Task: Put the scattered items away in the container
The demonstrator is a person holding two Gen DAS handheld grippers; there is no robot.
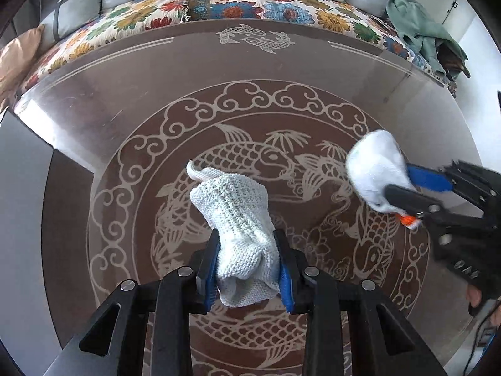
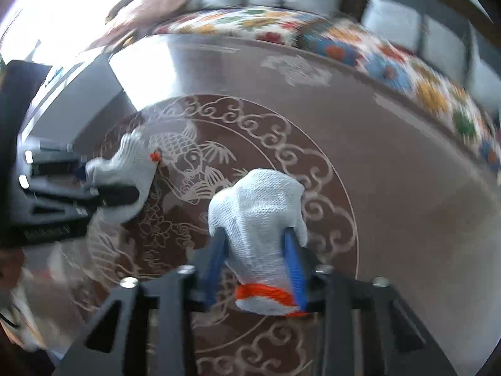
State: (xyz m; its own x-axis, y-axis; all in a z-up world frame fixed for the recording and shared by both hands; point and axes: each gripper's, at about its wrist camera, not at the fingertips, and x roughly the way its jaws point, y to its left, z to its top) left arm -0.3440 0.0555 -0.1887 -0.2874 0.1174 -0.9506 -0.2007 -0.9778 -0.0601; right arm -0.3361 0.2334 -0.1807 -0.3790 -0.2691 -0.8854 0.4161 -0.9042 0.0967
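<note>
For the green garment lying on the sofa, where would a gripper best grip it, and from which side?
Judging by its crumpled heap, pinch a raised fold of the green garment from above, on the table side: it is limp, with no rigid edge. Both grippers already hold white gloves.

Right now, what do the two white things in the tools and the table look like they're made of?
Both white gloves look like knitted cotton yarn: ribbed stitches show, matte; one has an orange cuff. The table looks like glossy glass, probably over brown: it reflects light.
</note>
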